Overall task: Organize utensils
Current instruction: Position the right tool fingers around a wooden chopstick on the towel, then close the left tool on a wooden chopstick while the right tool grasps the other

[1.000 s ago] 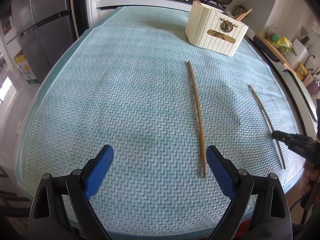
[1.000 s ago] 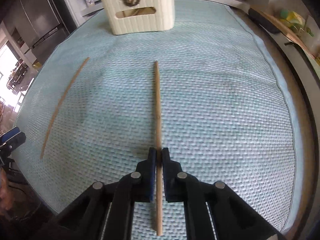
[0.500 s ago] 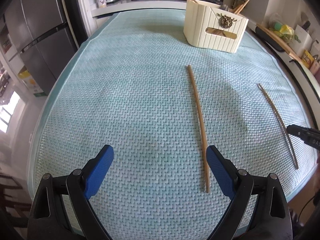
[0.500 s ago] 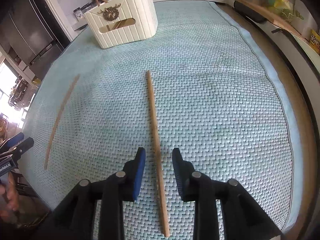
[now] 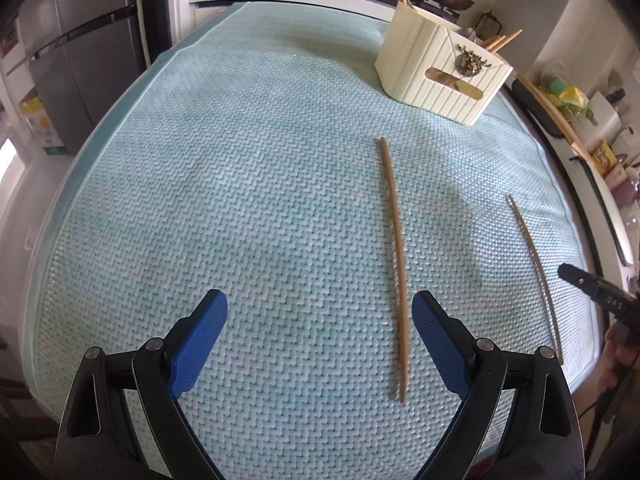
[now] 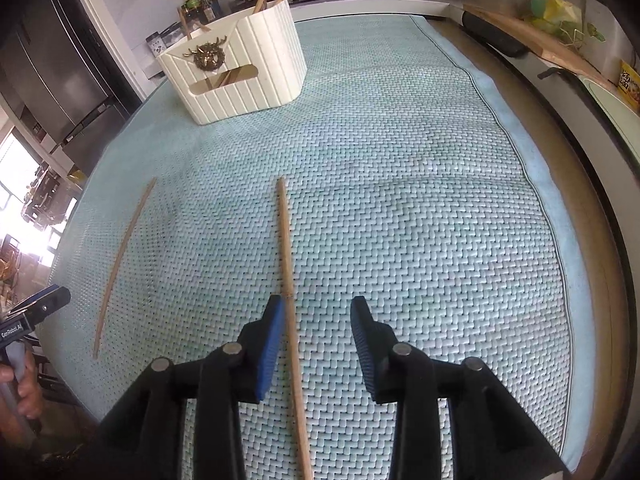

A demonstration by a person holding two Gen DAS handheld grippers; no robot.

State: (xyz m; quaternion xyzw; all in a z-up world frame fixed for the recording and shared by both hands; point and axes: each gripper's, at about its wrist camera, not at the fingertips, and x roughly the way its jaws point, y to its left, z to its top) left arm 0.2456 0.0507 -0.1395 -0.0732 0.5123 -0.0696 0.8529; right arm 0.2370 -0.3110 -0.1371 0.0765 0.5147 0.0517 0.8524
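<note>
Left wrist view: the left gripper (image 5: pixel 320 322) gapes wide above the teal woven mat (image 5: pixel 240 200); a long thin wooden chopstick (image 5: pixel 394 260) lies flat beside its right finger. Right wrist view: the right gripper (image 6: pixel 318 330) stands parted, empty, around a second slender wooden chopstick (image 6: pixel 286 256), near the cream ribbed holder (image 6: pixel 240 68).

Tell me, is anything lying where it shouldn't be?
Yes. Two chopsticks lie loose on the blue mat instead of standing in the cream holder with the others: one between the open right gripper fingers, the other by the open left gripper.
</note>
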